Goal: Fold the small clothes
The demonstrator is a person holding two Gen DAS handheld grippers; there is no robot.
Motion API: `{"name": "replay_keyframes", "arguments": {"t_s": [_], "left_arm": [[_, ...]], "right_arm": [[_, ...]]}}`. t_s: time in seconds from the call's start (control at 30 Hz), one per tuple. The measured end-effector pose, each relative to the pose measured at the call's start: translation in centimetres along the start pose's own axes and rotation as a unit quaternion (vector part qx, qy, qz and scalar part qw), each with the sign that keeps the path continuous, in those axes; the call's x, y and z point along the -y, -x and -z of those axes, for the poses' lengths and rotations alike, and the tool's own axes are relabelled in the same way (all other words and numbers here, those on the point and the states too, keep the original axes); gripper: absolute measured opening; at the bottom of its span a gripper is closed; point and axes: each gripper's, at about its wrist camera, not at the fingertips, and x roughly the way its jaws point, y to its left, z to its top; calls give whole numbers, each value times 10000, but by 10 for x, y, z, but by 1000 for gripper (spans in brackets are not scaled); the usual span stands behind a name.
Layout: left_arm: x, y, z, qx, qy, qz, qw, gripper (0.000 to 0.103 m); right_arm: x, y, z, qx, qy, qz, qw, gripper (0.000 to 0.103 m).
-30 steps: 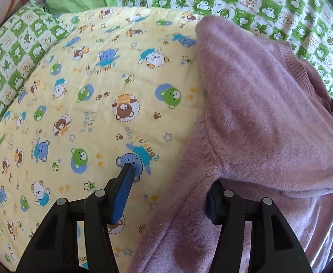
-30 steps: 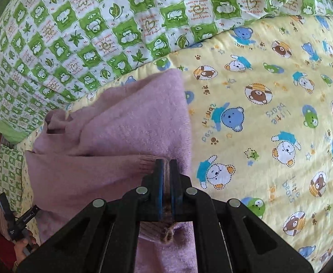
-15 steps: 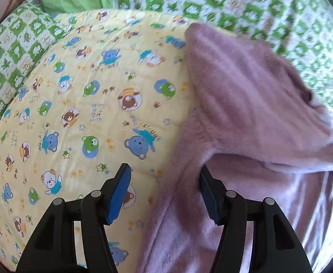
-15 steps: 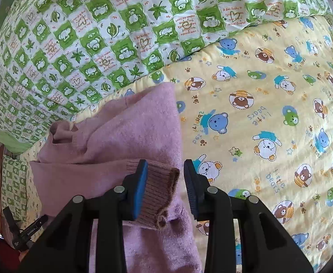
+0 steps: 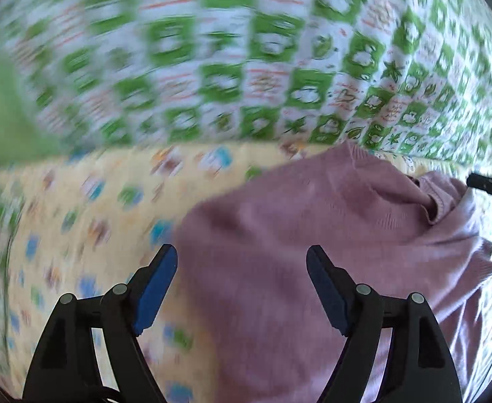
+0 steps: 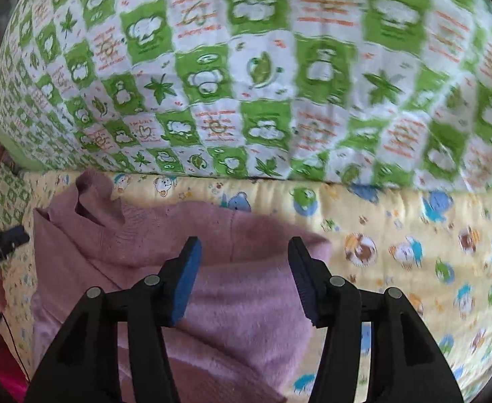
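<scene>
While its blue-padded jaws stood wide apart and held nothing, the left hand-held gripper hovered at the lower middle of its frame, over the edge of a mauve knitted sweater. That sweater filled the lower right of the left wrist view, its ribbed neckline bunched toward the right. Much of this view was smeared by motion blur. At the right edge a dark tip of the other tool showed.

In the right wrist view, the right hand-held gripper was likewise spread open and empty, low in the frame above the sweater, which lay in the lower left and centre. Beneath the garment spread a yellow quilt printed with cartoon bears, across the lower right. Behind it, a green-and-white checked quilt filled the upper half of the frame.
</scene>
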Motion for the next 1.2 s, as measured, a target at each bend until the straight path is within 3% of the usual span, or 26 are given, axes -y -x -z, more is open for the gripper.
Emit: {"name": "replay_keyframes", "arguments": {"t_s": [0.13,0.23,0.33,0.43,0.47,0.53,0.63,0.7,0.77,0.83,0.93,0.97,1.03,1.2], "left_arm": [[11,-38,-34,-257,-462,-10,9986,80],[13,-58,-46,-437,-546,11,9976,80],[20,-81,-47,-684,-694,-142,9951,80],[31,-85,-40,-597,-952,-325,9931,69],[34,-84,-40,-571,-1025,-325,9926,62],[36,-82,-41,-509,-1056,-448,9921,61],[37,-85,-48,-397,-904,-699,9927,63],[39,-90,-52,-407,-711,-801,9934,63],[38,-86,-53,-359,-548,-853,9942,63],[36,-76,-48,-287,-481,-872,9946,63],[26,-43,-29,-72,-339,-891,9954,65],[21,-33,-23,-25,-264,-871,9958,68],[9,-6,-6,94,-15,-723,9973,71],[-15,39,70,-6,519,-379,9979,72]], "right_arm": [[-17,-28,-21,-247,721,-166,9970,58],[-29,-48,-28,-424,1265,-244,9908,64],[-41,-70,-26,-694,1781,-171,9814,63],[-52,-89,-13,-1027,2250,79,9689,7],[-56,-87,-10,-951,2333,137,9677,7],[-55,-71,-9,-577,2254,331,9720,6],[-23,-42,-26,185,1179,666,9906,6],[-1,-46,-27,187,519,730,9958,5],[-6,-66,-14,-104,670,961,9931,6],[-15,-69,-5,-53,790,1084,9909,8],[-12,-42,0,194,301,970,9946,23],[-11,-27,4,327,98,846,9958,32],[-7,8,15,654,-242,582,9959,39],[-5,77,76,829,-677,105,9942,43]]}}
